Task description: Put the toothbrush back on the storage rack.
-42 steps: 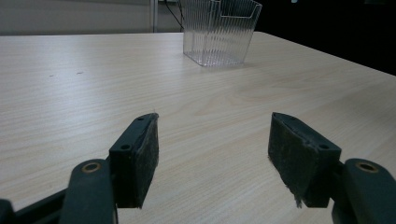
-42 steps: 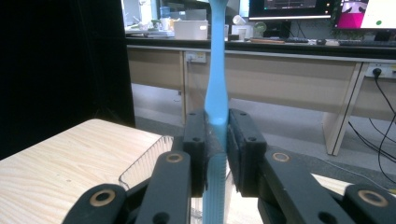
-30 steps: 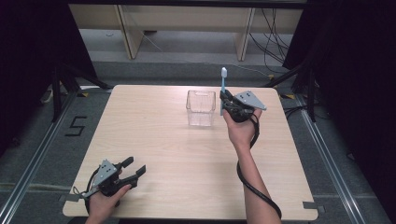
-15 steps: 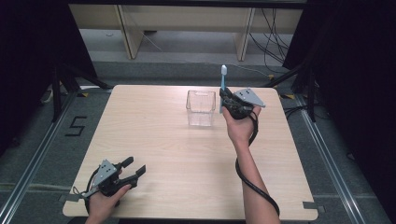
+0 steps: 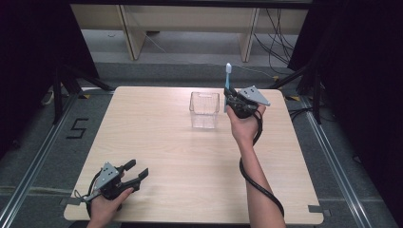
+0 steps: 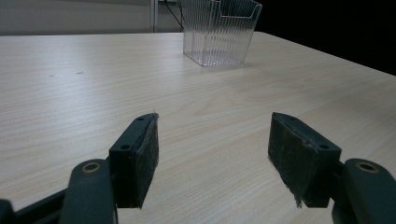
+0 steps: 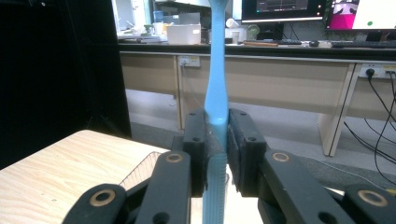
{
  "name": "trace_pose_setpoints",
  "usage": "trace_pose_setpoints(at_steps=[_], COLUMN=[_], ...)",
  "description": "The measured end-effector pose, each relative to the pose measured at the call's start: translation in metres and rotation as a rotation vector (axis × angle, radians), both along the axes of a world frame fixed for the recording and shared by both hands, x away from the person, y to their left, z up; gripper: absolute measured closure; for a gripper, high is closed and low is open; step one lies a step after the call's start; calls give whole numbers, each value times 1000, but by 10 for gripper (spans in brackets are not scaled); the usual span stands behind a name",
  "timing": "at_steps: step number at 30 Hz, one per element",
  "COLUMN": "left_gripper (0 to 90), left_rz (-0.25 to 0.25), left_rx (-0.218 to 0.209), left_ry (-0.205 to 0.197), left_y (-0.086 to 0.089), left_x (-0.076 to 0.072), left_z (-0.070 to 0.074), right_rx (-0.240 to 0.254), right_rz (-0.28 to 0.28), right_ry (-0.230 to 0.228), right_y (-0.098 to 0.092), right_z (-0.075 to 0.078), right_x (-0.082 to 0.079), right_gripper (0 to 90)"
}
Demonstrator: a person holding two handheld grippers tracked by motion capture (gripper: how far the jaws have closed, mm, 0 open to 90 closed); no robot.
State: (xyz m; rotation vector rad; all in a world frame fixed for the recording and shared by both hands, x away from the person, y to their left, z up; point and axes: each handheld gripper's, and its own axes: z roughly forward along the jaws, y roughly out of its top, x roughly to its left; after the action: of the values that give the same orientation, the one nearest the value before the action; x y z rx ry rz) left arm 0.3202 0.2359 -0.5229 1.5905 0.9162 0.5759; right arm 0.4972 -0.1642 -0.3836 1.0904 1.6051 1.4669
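above the far right part of the wooden table [image 5: 180,142], the right gripper [image 5: 230,100] pinches a light-blue toothbrush [image 5: 227,83] by its handle, jaws pressed tight on both sides. toothbrush stands upright, white head at top, lower end of handle just beside the right rim of a clear ribbed plastic box [image 5: 204,110], slightly above it. from the right gripper view the blue handle [image 7: 217,107] runs straight up betw. the two black pads, w/ the box rim [image 7: 144,168] showing low at left. box sits on the table's far half, near centre, open side up.

at the near left corner, the left gripper [image 5: 135,172] rests low over the tabletop in the person's hand, jaws spread wide, nothing betw. them. left gripper view: both pads [image 6: 140,158] apart over bare wood, the box [image 6: 219,30] well ahead of them.
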Motion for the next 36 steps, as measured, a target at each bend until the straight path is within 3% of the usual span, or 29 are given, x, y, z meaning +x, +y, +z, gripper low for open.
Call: trace_pose_setpoints(at_steps=[36], left_gripper=[332], left_rz=[0], left_rx=[-6], left_ry=[2], left_y=[0], left_x=[-1], left_z=[0], right_rx=[7], right_rz=[-8], right_ry=[-13], right_y=[12], right_z=[6], right_x=[20], right_gripper=[786])
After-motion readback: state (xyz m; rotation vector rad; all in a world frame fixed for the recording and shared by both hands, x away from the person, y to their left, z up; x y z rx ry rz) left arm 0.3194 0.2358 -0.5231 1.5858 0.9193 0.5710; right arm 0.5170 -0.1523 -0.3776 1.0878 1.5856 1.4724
